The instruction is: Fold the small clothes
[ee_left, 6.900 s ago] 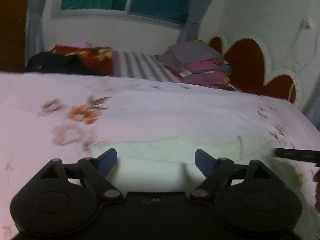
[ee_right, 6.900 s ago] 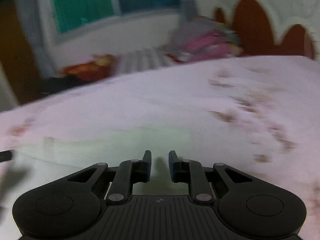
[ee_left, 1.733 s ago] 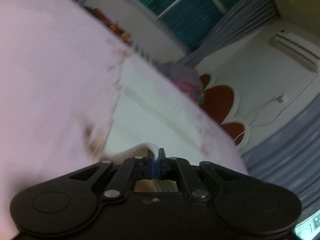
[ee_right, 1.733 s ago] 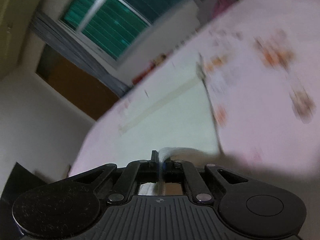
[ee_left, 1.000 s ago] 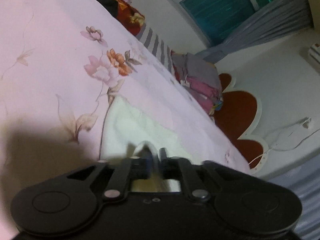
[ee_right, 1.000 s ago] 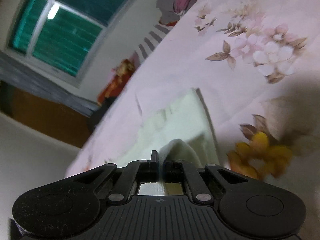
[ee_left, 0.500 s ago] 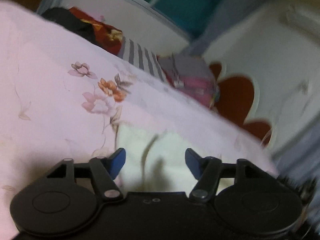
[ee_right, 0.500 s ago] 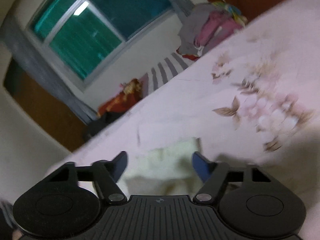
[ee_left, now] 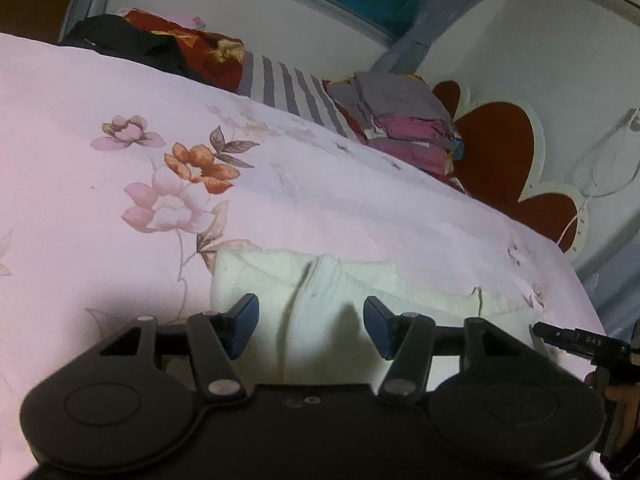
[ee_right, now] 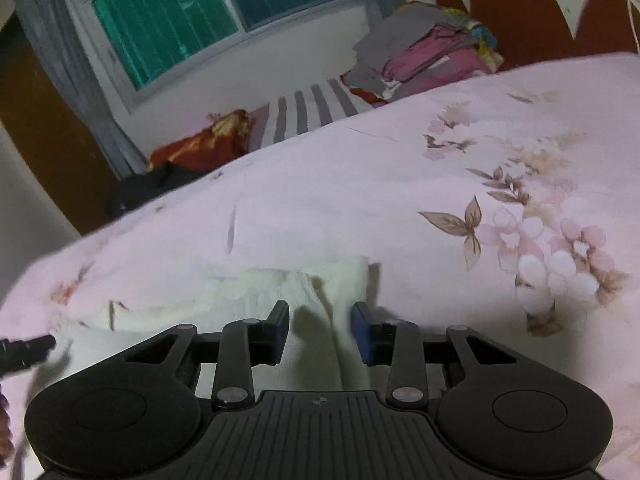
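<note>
A small cream cloth [ee_left: 320, 280] lies folded over on the pink flowered bedsheet [ee_left: 100, 208]. In the left wrist view my left gripper [ee_left: 311, 325] is open and empty, just above the cloth's near left part. In the right wrist view the same cloth [ee_right: 256, 300] lies under my right gripper [ee_right: 320, 326], which is open and empty over the cloth's right end. A tip of the right gripper shows at the left wrist view's right edge [ee_left: 576, 338]. A tip of the left gripper shows at the right wrist view's left edge [ee_right: 24, 350].
A stack of folded grey and pink clothes [ee_left: 404, 124] sits at the bed's far side by the red and white headboard [ee_left: 504, 160]. A striped cloth [ee_left: 288, 88], a red flowered cloth [ee_left: 192, 48] and a black garment [ee_left: 120, 40] lie below the window.
Both grippers held the cloth's near edge shut, carried it forward over the rest, then opened and let it go. The cloth now lies folded and both grippers have drawn back a little.
</note>
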A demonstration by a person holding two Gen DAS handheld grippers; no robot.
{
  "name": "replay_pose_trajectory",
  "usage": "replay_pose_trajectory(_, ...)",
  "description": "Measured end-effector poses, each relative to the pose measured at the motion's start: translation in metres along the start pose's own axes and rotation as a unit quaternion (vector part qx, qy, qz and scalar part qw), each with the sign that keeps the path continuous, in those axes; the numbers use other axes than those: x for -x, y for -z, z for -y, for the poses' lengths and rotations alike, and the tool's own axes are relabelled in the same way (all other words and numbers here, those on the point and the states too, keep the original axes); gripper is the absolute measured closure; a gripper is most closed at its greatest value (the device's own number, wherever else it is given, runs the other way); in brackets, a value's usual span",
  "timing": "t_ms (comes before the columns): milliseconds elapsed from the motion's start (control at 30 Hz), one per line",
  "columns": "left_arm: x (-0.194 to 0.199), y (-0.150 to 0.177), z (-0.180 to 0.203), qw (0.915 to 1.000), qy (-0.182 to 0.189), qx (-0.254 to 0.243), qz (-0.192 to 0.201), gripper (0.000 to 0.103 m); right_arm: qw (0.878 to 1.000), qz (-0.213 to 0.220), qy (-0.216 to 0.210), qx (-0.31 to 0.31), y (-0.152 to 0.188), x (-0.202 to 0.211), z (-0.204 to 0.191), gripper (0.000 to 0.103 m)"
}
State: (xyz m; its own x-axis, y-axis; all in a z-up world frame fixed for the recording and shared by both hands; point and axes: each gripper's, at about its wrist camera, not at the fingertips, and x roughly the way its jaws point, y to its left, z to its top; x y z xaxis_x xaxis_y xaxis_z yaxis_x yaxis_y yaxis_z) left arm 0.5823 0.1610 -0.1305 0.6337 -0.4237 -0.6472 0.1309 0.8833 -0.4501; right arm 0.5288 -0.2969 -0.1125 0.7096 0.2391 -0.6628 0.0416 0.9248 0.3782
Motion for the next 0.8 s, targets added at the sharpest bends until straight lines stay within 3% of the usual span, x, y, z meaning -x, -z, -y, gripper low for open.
replay_pose_trajectory(100, -0.006, -0.002, 0.0, 0.9999, 0.007, -0.002, -0.011, 0.072, 1.0, -0.024, 0.001, 0.017, 0.003, -0.01, -0.002, 0.067)
replay_pose_trajectory(167, -0.008, -0.002, -0.004, 0.9996, 0.019, 0.008, -0.017, 0.094, 0.999, -0.022, 0.005, 0.029, 0.004, -0.01, -0.005, 0.067)
replay_pose_trajectory(200, -0.008, -0.002, -0.004, 0.9996, 0.021, 0.007, -0.017, 0.097, 0.999, -0.018, 0.006, 0.036, 0.005, -0.009, -0.007, 0.068)
replay_pose_trajectory(233, -0.007, -0.001, -0.004, 0.9997, 0.021, 0.003, -0.014, 0.098, 0.999, -0.015, 0.008, 0.045, 0.006, -0.009, -0.009, 0.073)
replay_pose_trajectory(267, -0.006, -0.001, -0.002, 0.9998, 0.02, -0.001, -0.01, 0.099, 0.998, -0.012, 0.011, 0.058, 0.009, -0.008, -0.012, 0.087)
replay_pose_trajectory(400, -0.001, -0.001, 0.002, 0.9996, 0.023, -0.01, 0.011, 0.1, 0.997, 0.001, 0.013, 0.08, 0.009, -0.006, -0.011, 0.093)
replay_pose_trajectory(533, -0.006, -0.001, 0.004, 0.9996, 0.014, -0.023, 0.003, 0.098, 0.996, 0.013, 0.011, 0.093, 0.007, -0.001, -0.011, 0.093)
replay_pose_trajectory(567, -0.006, -0.001, 0.005, 0.9996, 0.011, -0.026, 0.003, 0.091, 0.995, 0.018, 0.023, 0.096, 0.007, 0.0, -0.013, 0.089)
replay_pose_trajectory(600, -0.005, 0.0, 0.005, 0.9995, 0.009, -0.029, 0.005, 0.087, 0.994, 0.025, 0.037, 0.097, 0.007, 0.002, -0.015, 0.067)
replay_pose_trajectory(633, -0.004, 0.0, 0.006, 0.9995, 0.011, -0.03, 0.007, 0.082, 0.993, 0.043, 0.049, 0.099, 0.007, 0.006, -0.017, 0.055)
replay_pose_trajectory(700, -0.005, 0.0, 0.008, 0.9994, 0.009, -0.033, 0.007, 0.082, 0.991, 0.072, 0.038, 0.106, 0.007, 0.013, -0.02, 0.05)
replay_pose_trajectory(800, -0.009, -0.003, 0.007, 0.9996, 0.006, -0.026, 0.007, 0.082, 0.992, 0.046, 0.019, 0.114, 0.002, 0.004, -0.023, 0.051)
